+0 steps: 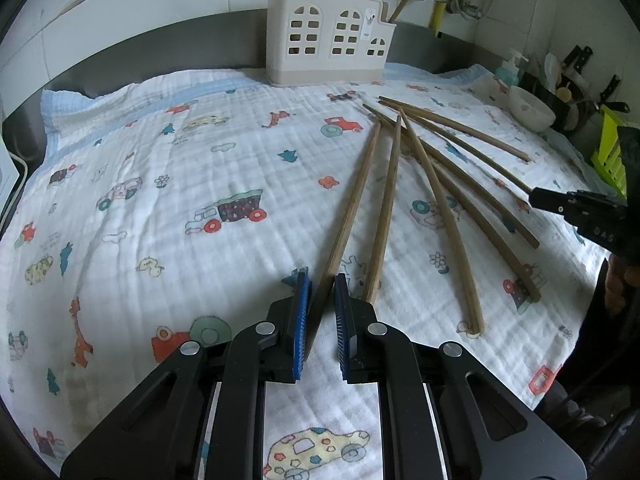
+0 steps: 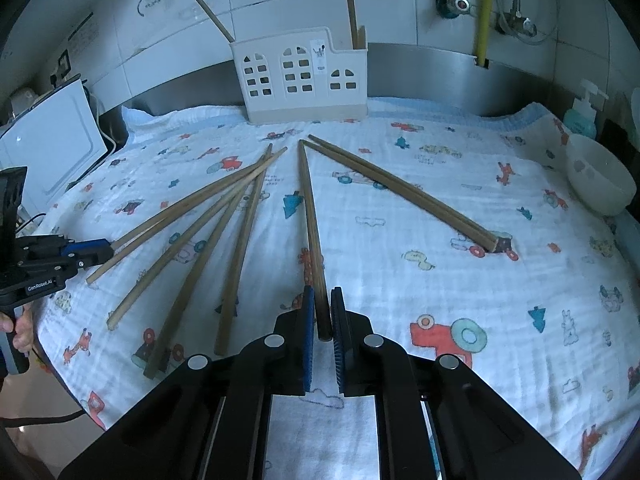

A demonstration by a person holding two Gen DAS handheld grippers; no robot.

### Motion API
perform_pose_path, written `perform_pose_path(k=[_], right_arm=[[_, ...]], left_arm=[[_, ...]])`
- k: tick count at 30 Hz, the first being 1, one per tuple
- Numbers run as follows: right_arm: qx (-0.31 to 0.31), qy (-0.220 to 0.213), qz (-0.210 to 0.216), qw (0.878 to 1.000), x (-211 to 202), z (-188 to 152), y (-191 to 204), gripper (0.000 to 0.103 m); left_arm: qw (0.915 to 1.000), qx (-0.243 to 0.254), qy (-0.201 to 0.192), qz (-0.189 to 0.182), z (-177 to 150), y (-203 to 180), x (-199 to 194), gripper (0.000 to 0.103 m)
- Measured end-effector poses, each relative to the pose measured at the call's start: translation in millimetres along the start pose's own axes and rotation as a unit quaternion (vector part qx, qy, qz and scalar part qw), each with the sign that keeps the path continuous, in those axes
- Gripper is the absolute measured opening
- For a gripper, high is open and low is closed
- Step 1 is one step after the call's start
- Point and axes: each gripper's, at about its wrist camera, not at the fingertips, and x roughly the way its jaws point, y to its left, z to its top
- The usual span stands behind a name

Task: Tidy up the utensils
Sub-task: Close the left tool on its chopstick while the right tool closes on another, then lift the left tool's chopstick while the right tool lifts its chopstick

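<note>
The left gripper (image 1: 320, 280) is closed on the near end of one wooden chopstick (image 1: 352, 204), blue pads against both sides. Six further chopsticks (image 1: 444, 200) lie fanned to its right on the printed cloth (image 1: 160, 200). A white utensil holder (image 1: 328, 40) stands at the cloth's far edge. The right gripper (image 1: 536, 198) shows at the right edge.

The two chopsticks in the white holder (image 2: 306, 76) are hidden below its rim, and one (image 2: 349, 0) is cut off at the top edge (right wrist view). Small items behind the bowl (image 1: 530, 107) stay indistinct.
</note>
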Motion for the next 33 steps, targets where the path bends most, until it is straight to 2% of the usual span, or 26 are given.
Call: perform_pose_path(k=[8,9,16,21,25,33], right_arm=[[0.002,0.002,0.002,1.000,5,-5,-1,0.008],[0.001,0.002,0.001,1.000,5,-4,-1,0.008],[-0.009,0.003,-0.003,1.000,6,-2,0,0.008],[-0.009,0.001,-0.002,1.000,4,-2,1,0.007],[-0.015,-0.015,0.000,1.000,-11,3,3,0.007],[-0.028,-0.069,0.006,0.997,-55,30,3,0.007]], left_arm=[[0.9999,-0.009,-0.007,-0.007,-2,2,-1,0.012],[0.9999,-0.011,-0.009,-0.009,-2,3,-2,0.015],[0.9998,-0.004,-0.017,-0.009,-5,3,-2,0.013],[0.9997,-0.005,-0.022,0.007,-6,-2,-2,0.012],[0.9989,-0.029,-0.037,0.000,-4,-1,-10,0.005],[0.9956,-0.035,-0.087,0.002,4,-8,-40,0.005]])
